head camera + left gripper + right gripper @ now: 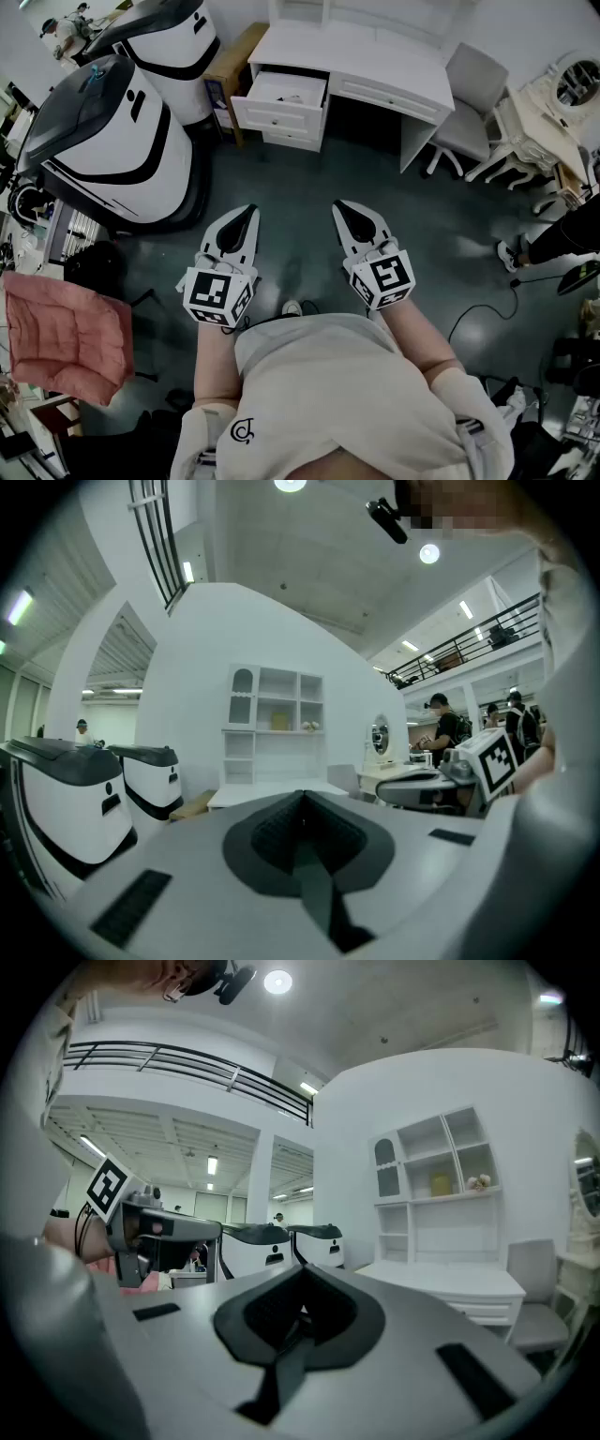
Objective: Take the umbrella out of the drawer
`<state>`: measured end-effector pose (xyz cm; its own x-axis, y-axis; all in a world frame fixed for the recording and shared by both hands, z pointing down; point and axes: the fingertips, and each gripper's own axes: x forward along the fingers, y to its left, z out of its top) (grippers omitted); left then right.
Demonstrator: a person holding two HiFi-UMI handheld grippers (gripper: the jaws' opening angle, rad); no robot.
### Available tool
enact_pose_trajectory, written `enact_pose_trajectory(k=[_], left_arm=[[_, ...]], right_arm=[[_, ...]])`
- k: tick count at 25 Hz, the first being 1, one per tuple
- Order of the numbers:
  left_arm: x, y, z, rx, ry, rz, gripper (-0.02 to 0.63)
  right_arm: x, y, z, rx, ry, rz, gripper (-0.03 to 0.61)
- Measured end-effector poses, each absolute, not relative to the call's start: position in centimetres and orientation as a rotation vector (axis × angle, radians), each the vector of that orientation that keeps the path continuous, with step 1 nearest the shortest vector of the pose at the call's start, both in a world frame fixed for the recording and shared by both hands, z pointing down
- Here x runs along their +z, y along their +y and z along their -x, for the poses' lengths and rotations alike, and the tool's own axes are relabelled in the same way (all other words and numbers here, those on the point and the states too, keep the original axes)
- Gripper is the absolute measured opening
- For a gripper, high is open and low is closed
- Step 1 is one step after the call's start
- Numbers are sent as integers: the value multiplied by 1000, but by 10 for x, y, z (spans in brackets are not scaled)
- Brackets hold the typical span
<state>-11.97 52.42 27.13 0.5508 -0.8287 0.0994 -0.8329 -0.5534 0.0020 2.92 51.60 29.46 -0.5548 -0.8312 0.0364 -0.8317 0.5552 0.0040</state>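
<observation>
The white desk (375, 61) stands at the far side of the grey floor, and its upper left drawer (281, 98) is pulled open. The drawer's inside looks pale with a small dark shape; I cannot make out the umbrella. Both grippers hang side by side in front of the person's body, well short of the desk and pointing toward it. The left gripper (249, 210) is shut with nothing in it, its jaws meeting in a seam (302, 797). The right gripper (340, 205) is also shut and empty (302, 1283). The desk (450, 1283) with its shelf unit (277, 719) lies ahead.
Two big white-and-black machines (103, 141) (173, 42) stand left of the desk. A grey chair (469, 103) and an ornate vanity table (544, 112) are to the right. A pink cushion (66, 333) lies at near left. Someone's leg (562, 239) and a cable (478, 314) are at right.
</observation>
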Motion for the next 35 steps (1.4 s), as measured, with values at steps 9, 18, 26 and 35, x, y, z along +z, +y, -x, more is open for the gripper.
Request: enact_pose_trajectory(k=[9,18,26,35], left_arm=[[274,511,122,123,-1422,-2757,12],[283,494,153,89,-1412,-2759,12],[306,466,184,166,-1429,-2701,12],[320,392,181,209,-1419,-2656,12]], right_arm=[[295,504,-21,40,-2746,-1441,5],[313,488,-1,137,-2727,-1490,6],[324,459,26,107,-2710,-1386,6],[337,381,24,179,-2705,-1371,6]])
